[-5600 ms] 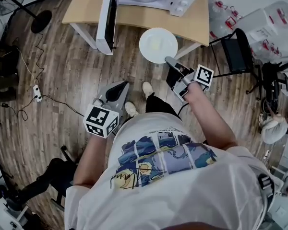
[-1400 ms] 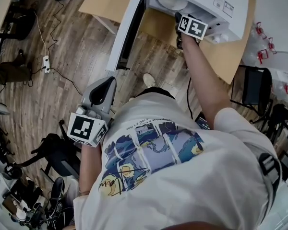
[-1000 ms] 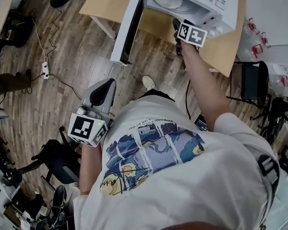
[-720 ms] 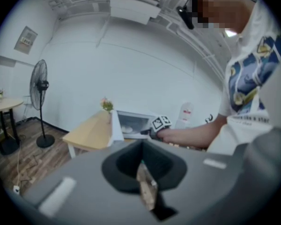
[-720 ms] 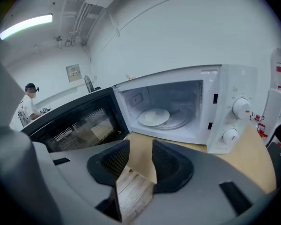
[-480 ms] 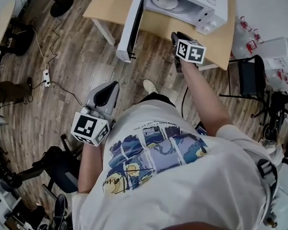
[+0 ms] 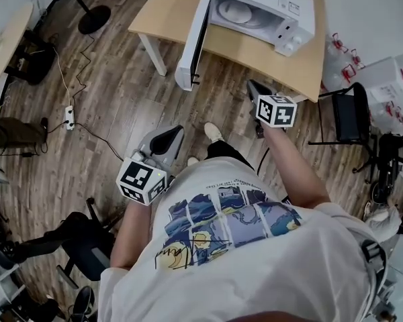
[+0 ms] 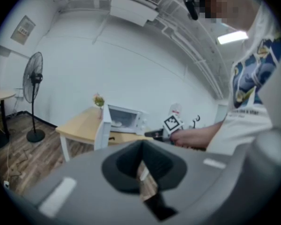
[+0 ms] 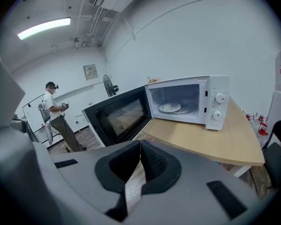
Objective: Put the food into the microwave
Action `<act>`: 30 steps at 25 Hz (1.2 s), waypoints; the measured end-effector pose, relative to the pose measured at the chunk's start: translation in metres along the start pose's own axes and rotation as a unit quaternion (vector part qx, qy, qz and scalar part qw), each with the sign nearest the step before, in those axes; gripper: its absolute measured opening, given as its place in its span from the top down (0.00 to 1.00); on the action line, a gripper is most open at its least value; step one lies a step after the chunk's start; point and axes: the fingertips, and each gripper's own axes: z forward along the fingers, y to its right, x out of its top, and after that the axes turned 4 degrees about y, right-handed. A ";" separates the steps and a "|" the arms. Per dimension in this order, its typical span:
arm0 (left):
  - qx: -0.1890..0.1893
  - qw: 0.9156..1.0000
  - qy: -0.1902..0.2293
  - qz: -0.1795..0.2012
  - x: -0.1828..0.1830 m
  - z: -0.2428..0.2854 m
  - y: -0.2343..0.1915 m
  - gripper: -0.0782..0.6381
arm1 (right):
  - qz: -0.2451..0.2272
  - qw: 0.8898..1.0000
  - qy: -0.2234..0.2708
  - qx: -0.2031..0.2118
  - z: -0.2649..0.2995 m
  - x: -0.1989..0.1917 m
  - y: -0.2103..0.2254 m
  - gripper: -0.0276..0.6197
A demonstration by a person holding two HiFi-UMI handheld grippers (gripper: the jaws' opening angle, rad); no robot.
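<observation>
The white plate of food (image 7: 236, 11) lies inside the white microwave (image 7: 282, 9), whose door (image 7: 191, 42) hangs open to the left. In the right gripper view the plate (image 9: 170, 108) rests on the turntable behind the open door (image 9: 117, 114). My right gripper (image 7: 255, 88) is off the table's front edge, well back from the oven, jaws shut with nothing between them (image 9: 139, 149). My left gripper (image 7: 171, 134) hangs low over the wooden floor, away from the table, shut and empty (image 8: 140, 165).
The microwave stands on a light wooden table (image 7: 255, 49). A black chair (image 7: 352, 113) is to the right, and a floor fan (image 7: 87, 15) and a power strip (image 7: 70, 117) to the left. A second table (image 7: 3, 39) is at far left. Another person (image 9: 56, 121) stands across the room.
My right gripper has pulled back from the microwave's mouth toward the person's body and its jaws have shut, leaving the plate inside. The left gripper has shifted a little.
</observation>
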 end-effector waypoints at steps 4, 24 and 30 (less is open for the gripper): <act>-0.016 1.000 -0.004 0.000 -0.008 -0.003 0.010 0.88 | -0.008 1.000 -0.009 0.013 -0.027 -0.016 -0.015 0.95; -0.039 0.999 -0.011 0.002 -0.023 -0.010 0.020 0.88 | -0.050 0.996 -0.001 0.069 -0.069 -0.020 -0.076 0.95; -0.037 0.999 -0.008 0.004 -0.023 -0.013 0.021 0.88 | -0.058 0.995 0.005 0.078 -0.074 -0.015 -0.084 0.95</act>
